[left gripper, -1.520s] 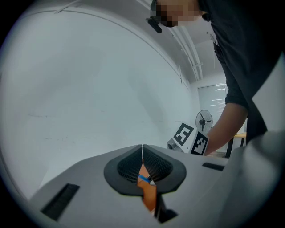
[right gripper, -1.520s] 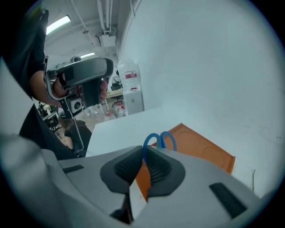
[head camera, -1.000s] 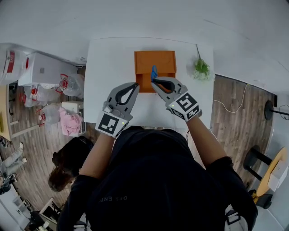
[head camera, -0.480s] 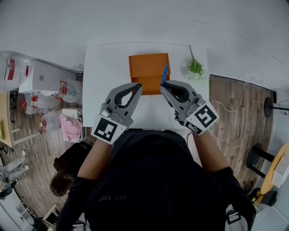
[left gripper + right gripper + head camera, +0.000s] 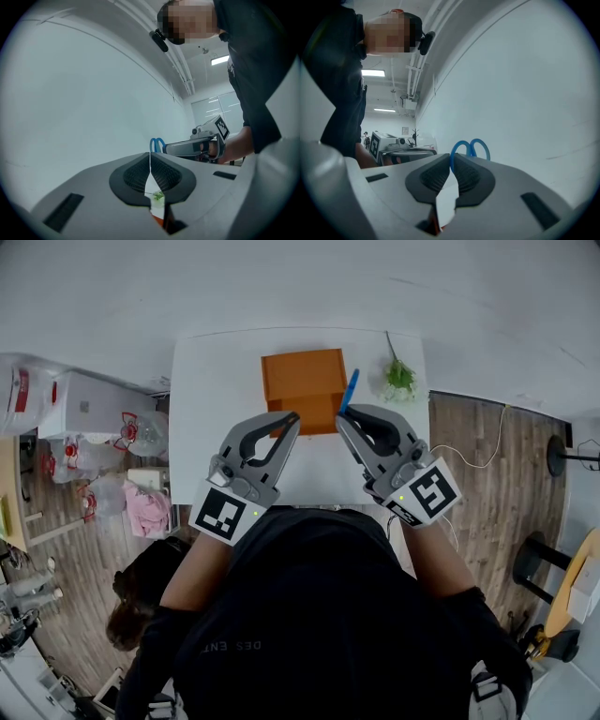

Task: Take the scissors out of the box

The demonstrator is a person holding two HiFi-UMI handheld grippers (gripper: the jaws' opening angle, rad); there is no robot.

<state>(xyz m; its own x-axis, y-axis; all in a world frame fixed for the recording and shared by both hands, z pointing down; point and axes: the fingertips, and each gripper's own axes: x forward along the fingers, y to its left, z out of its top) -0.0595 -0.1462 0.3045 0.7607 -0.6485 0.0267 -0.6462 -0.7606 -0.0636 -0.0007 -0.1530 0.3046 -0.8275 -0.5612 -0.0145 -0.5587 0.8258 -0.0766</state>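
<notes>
An orange box (image 5: 302,388) lies on the white table (image 5: 211,399) at its far middle. Blue-handled scissors (image 5: 349,390) stick up from my right gripper (image 5: 343,415), which is shut on them just off the box's right edge. In the right gripper view the two blue handle loops (image 5: 471,148) rise above the closed pads. My left gripper (image 5: 293,416) hovers at the box's near edge, shut with nothing between its pads (image 5: 161,174). From the left gripper view the scissors (image 5: 157,144) and the right gripper (image 5: 199,146) show beyond its tips.
A small green plant (image 5: 398,379) lies at the table's far right corner. Left of the table stand a white cabinet (image 5: 89,390) and bags on the wood floor. A cable (image 5: 478,451) runs across the floor to the right.
My right gripper has carried the scissors from over the box's middle to past its right edge. The left gripper has drifted slightly right and stays shut.
</notes>
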